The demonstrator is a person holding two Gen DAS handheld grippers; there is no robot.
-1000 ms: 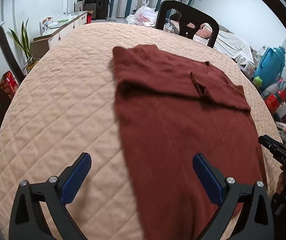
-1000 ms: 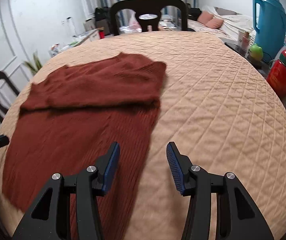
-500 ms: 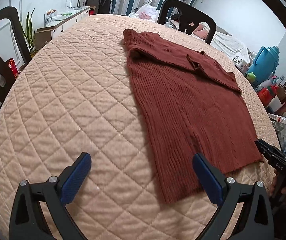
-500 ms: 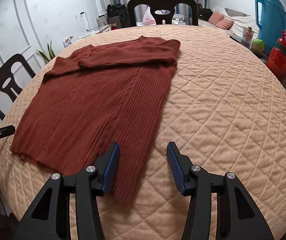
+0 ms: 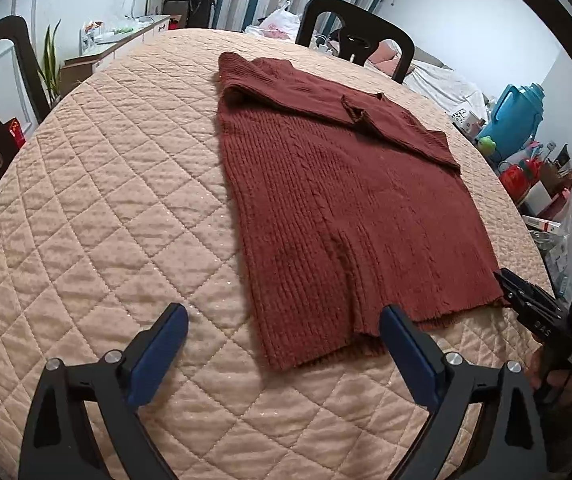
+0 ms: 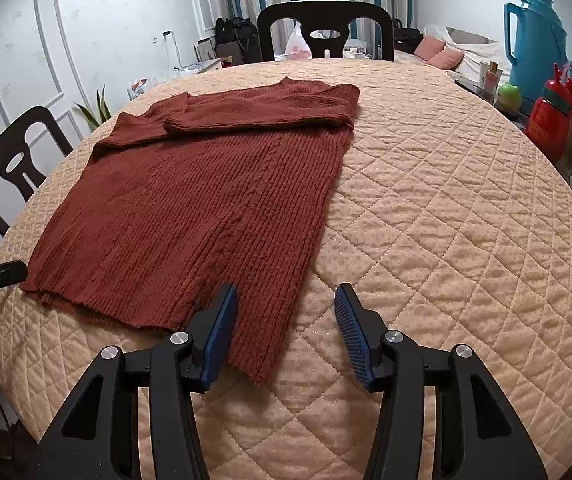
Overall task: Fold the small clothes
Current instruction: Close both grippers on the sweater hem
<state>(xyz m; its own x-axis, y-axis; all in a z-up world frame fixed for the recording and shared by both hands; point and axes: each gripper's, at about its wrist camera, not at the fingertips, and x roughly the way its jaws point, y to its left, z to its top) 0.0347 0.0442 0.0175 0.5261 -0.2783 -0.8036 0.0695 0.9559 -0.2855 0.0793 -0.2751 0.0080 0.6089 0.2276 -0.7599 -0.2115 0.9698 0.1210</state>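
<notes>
Hovering wide open, the left gripper [image 5: 282, 344] is being held over the near left corner of the sweater [image 5: 338, 200], while the right gripper [image 6: 286, 320], also open, is being held over the near right corner. Nothing is being gripped. The sweater is lying flat on the quilt [image 6: 446, 200], sleeves folded across the top. Should only the top knit layer be pinched, the hem is likely to be separated and the fold skewed; quilt fabric might also be caught.
</notes>
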